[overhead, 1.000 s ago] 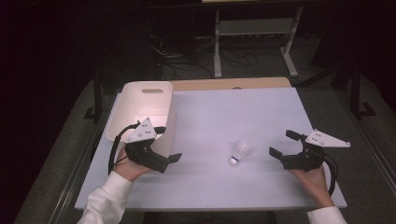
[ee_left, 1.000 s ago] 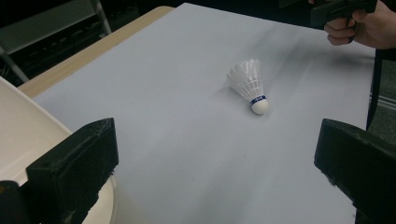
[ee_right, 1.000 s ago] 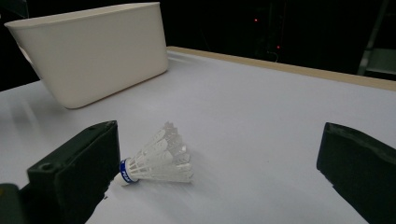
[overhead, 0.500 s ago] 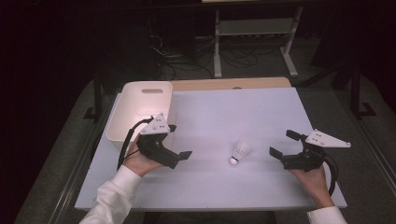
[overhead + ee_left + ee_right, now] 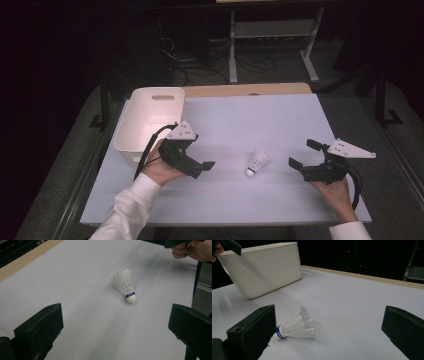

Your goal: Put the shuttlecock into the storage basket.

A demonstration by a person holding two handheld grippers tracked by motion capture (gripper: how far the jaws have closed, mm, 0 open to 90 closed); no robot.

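Note:
A white feather shuttlecock [image 5: 255, 164] with a blue band lies on its side on the white table top [image 5: 280, 115], between my two grippers. My left gripper [image 5: 202, 168] is a short way to its left, pointing at it, jaws wide open and empty. In the left gripper view [image 5: 115, 322] the shuttlecock [image 5: 126, 287] lies ahead between the jaws, cork end nearest. My right gripper [image 5: 304, 154] rests open to the shuttlecock's right. In the right gripper view [image 5: 327, 325] the shuttlecock [image 5: 297, 327] lies close to the left jaw.
A white plastic bin [image 5: 150, 120] stands at the table's left edge, behind my left hand; its wall [image 5: 262, 267] shows in the right gripper view. A wooden strip [image 5: 245, 90] runs along the table's far edge. Beyond it are a dark floor, cables and a metal stand.
My left gripper has moved right across the table, from beside the bin toward the shuttlecock. The right gripper and the shuttlecock have stayed put.

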